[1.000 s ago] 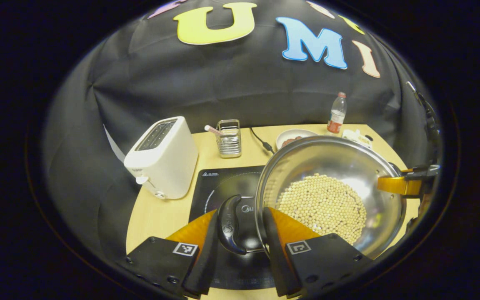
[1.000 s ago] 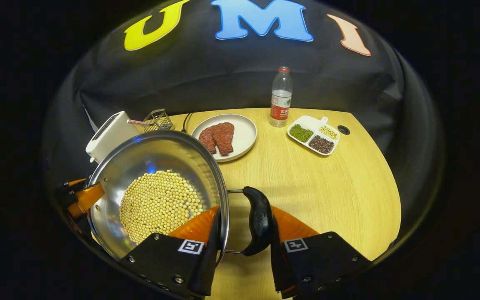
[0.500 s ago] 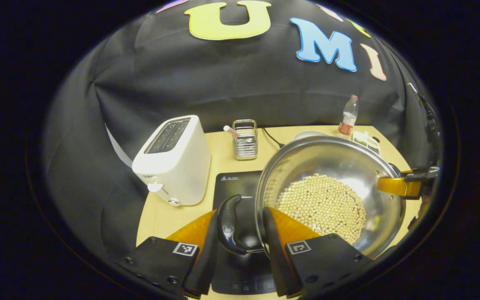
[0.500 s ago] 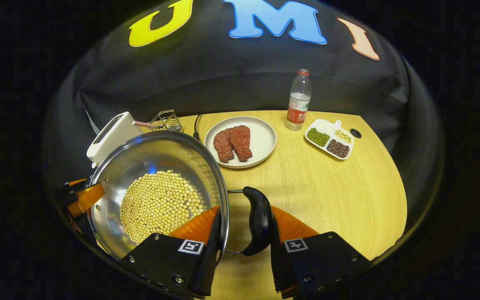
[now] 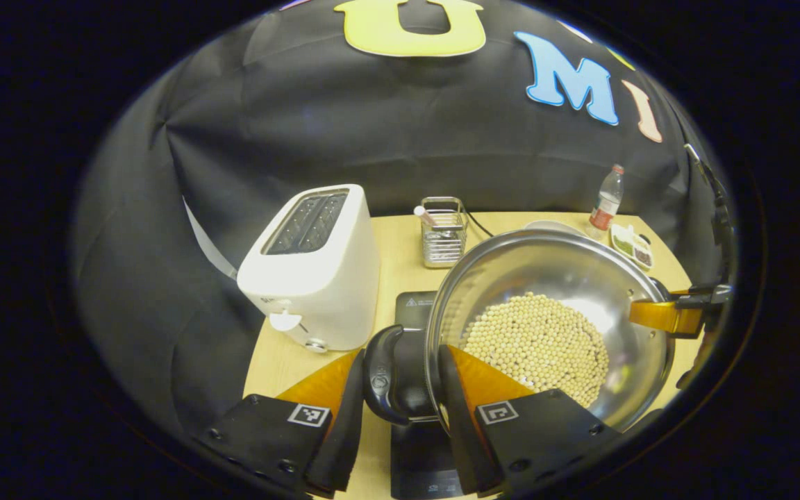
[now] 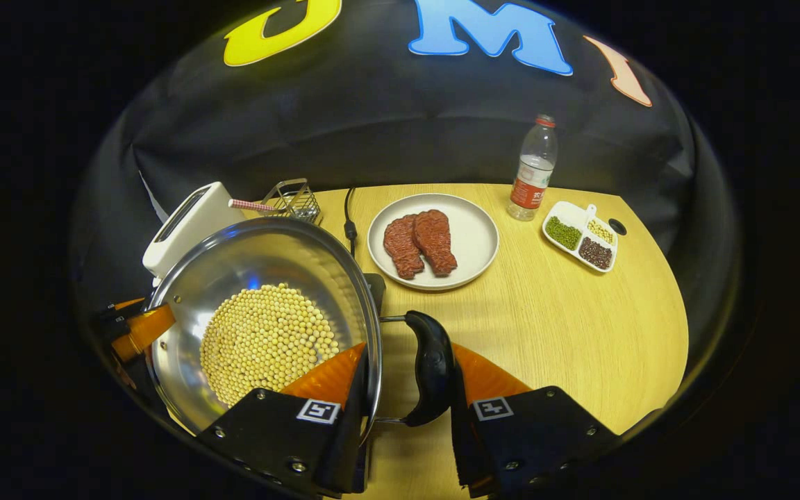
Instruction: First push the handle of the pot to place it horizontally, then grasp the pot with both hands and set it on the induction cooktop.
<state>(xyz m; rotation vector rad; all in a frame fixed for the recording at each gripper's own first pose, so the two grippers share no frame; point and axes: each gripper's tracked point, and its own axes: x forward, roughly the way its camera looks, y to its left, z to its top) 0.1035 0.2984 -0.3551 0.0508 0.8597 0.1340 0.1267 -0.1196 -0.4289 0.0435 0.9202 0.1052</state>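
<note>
The left tool (image 5: 394, 403) is closed on the pot's left handle (image 5: 380, 375). The pot (image 5: 553, 326), full of beans (image 5: 535, 344), is held up between both tools, over the cooktop (image 5: 421, 451). It is likely heavy and slippery, so both handles must be held tight. The right tool (image 6: 407, 406) is closed on the right handle (image 6: 430, 368).

Left gripper view, right gripper view — opposite sides of pot (image 5: 546, 326), close, facing backdrop.
</note>
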